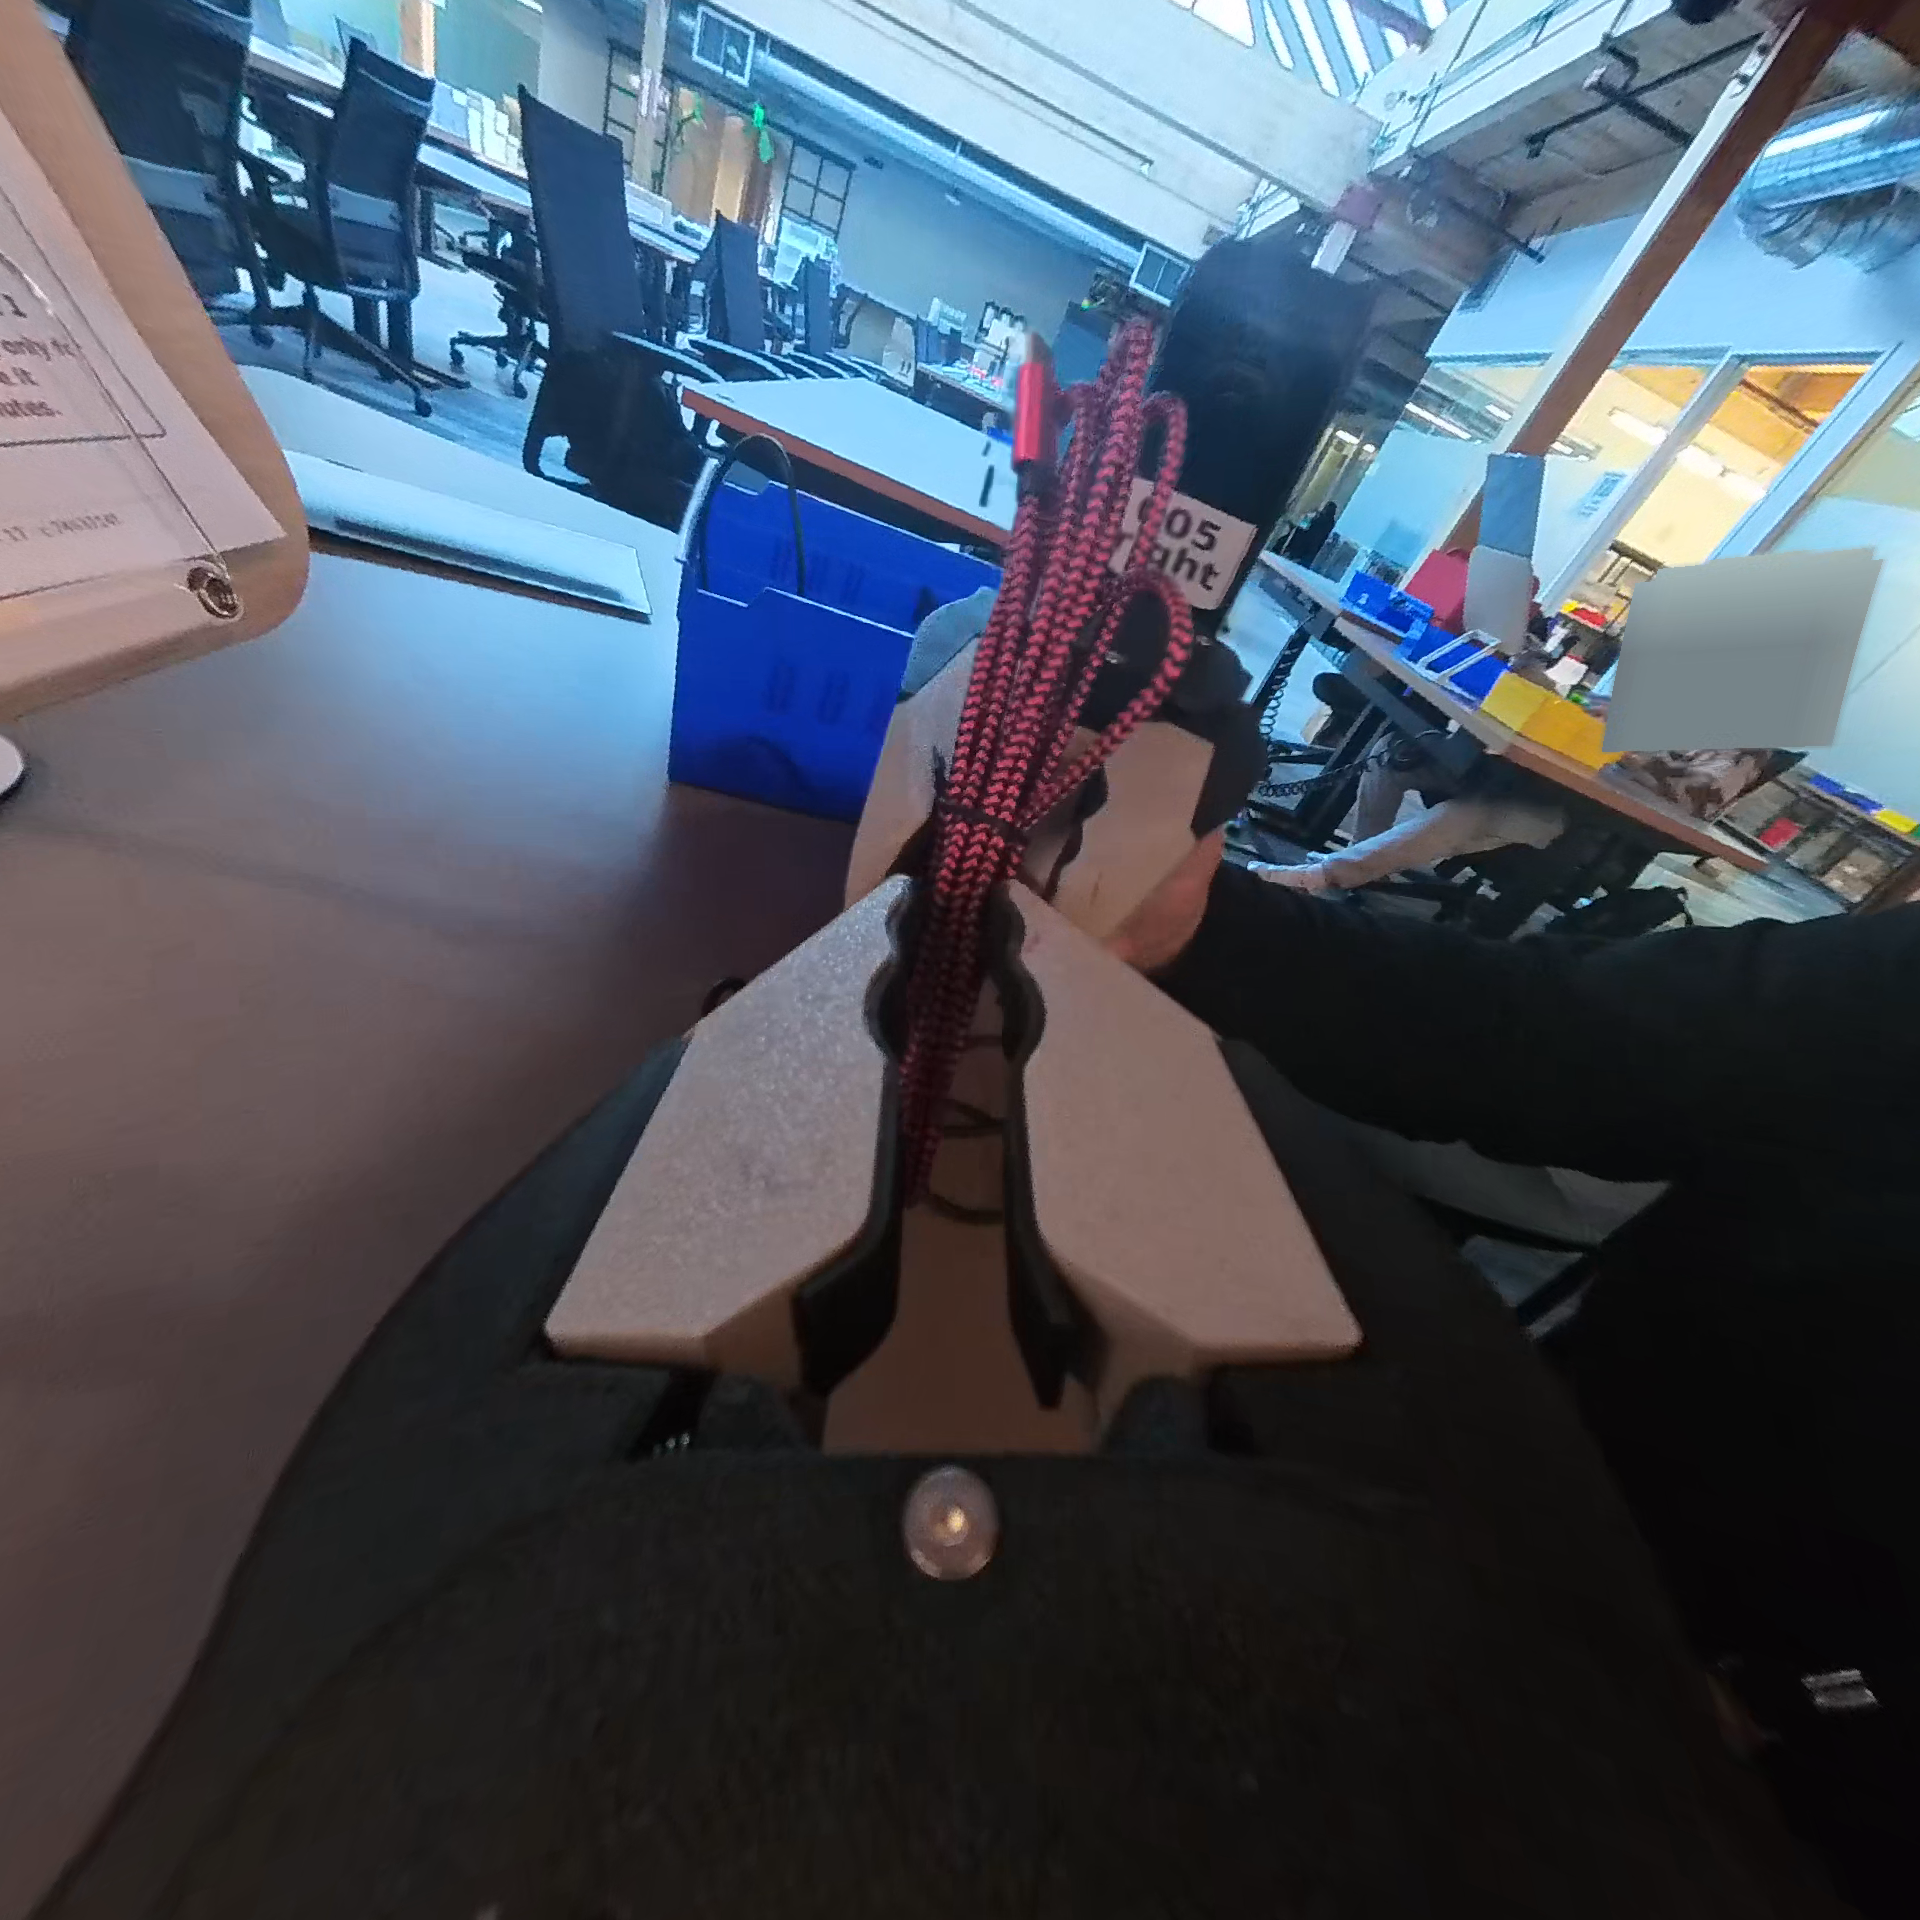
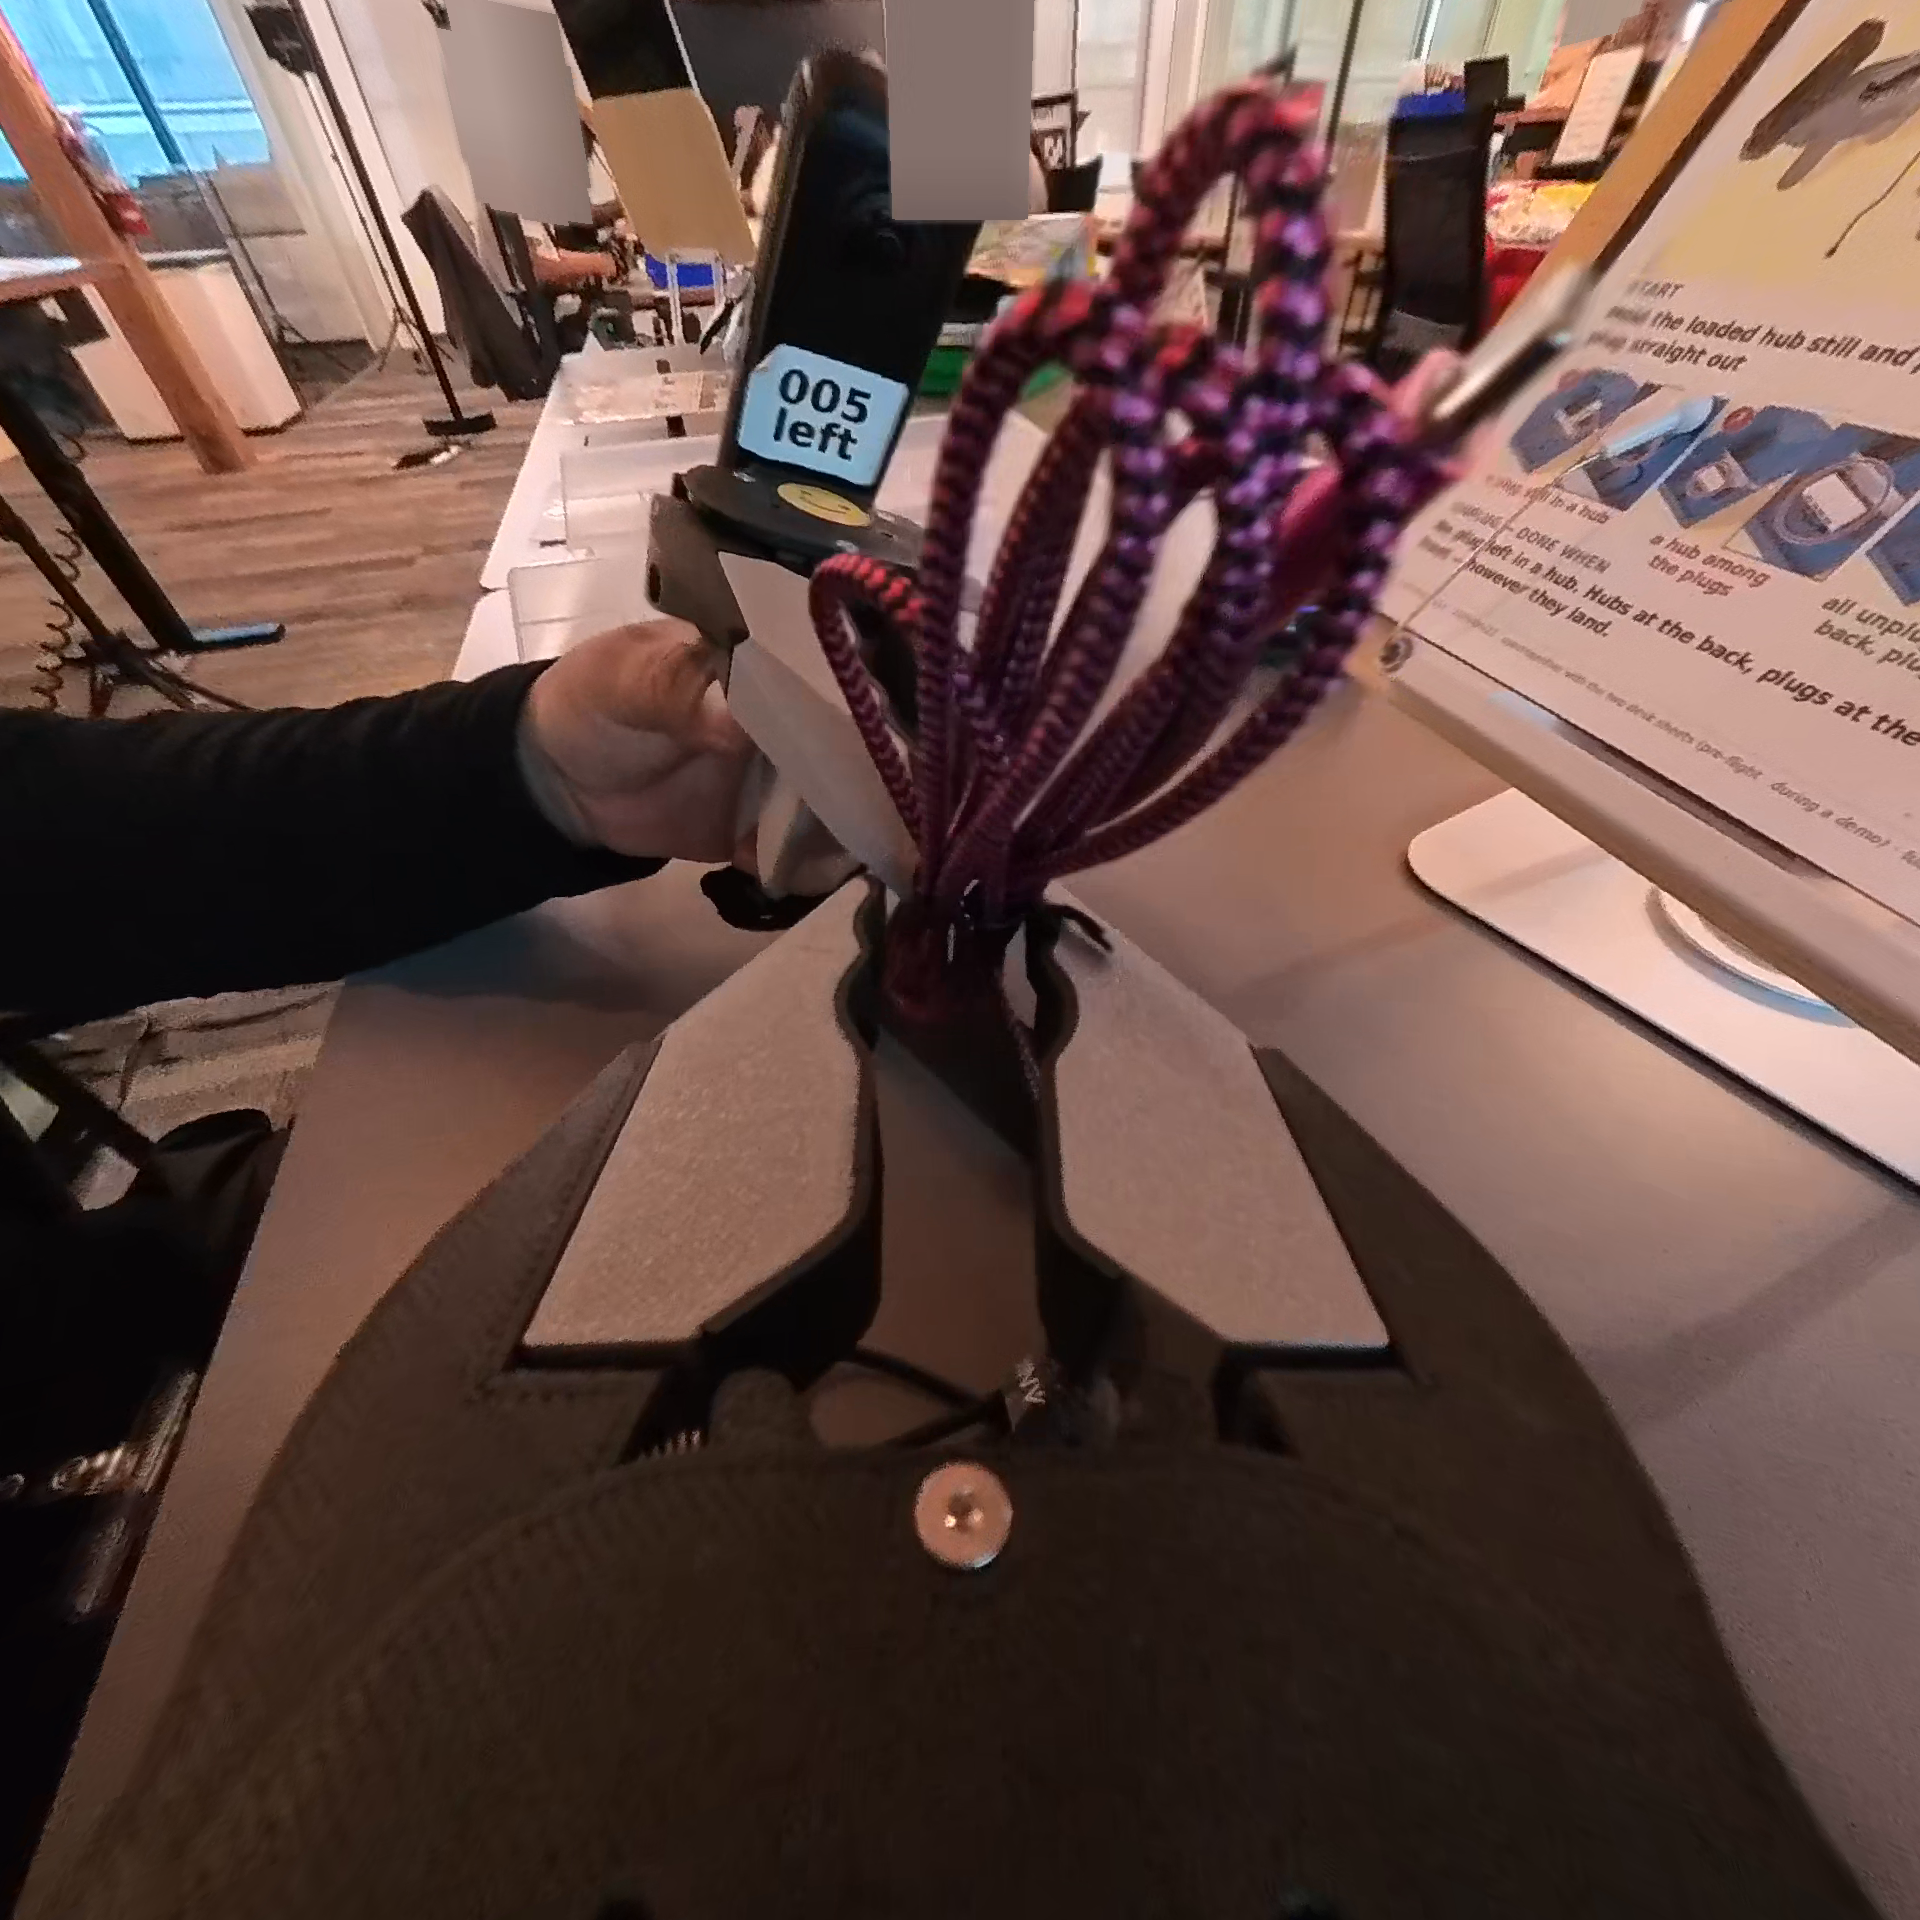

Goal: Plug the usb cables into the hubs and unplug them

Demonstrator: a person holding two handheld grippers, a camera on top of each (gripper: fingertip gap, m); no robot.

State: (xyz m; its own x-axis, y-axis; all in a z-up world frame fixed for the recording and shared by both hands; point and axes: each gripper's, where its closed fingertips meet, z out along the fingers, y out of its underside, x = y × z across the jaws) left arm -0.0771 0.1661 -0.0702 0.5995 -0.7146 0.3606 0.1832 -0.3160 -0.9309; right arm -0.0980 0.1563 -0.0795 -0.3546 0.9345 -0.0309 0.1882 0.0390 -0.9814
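Red-and-black braided cable point(image 1: 1023, 665), folded into a bundle and cinched by a black tie, stands up between both claws above the dark table point(image 1: 312, 831). Going left to right in the left wrist view: a framed instruction sheet point(image 1: 94, 416) on its stand, a blue bin point(image 1: 769, 665) with a thin black wire looping out of it, then the left claw point(image 1: 961, 914) pinched nearly shut on the bundle. Close behind it the right claw point(image 2: 951, 935) is likewise closed on the same bundle near the tie, its holder's sleeve point(image 1: 1507, 1039) running off to the right. A red plug point(image 1: 1032, 416) sticks up at the top of the loops.

No hub shows in either view, so plugging has not begun; my guess is the bundle is being readied. Next, the tie must come off and one plug end be freed.

Room is tight: the stand's base point(image 2: 1558, 904) sits near on one side, the bin ahead, and open table lies nearer the table's edge.
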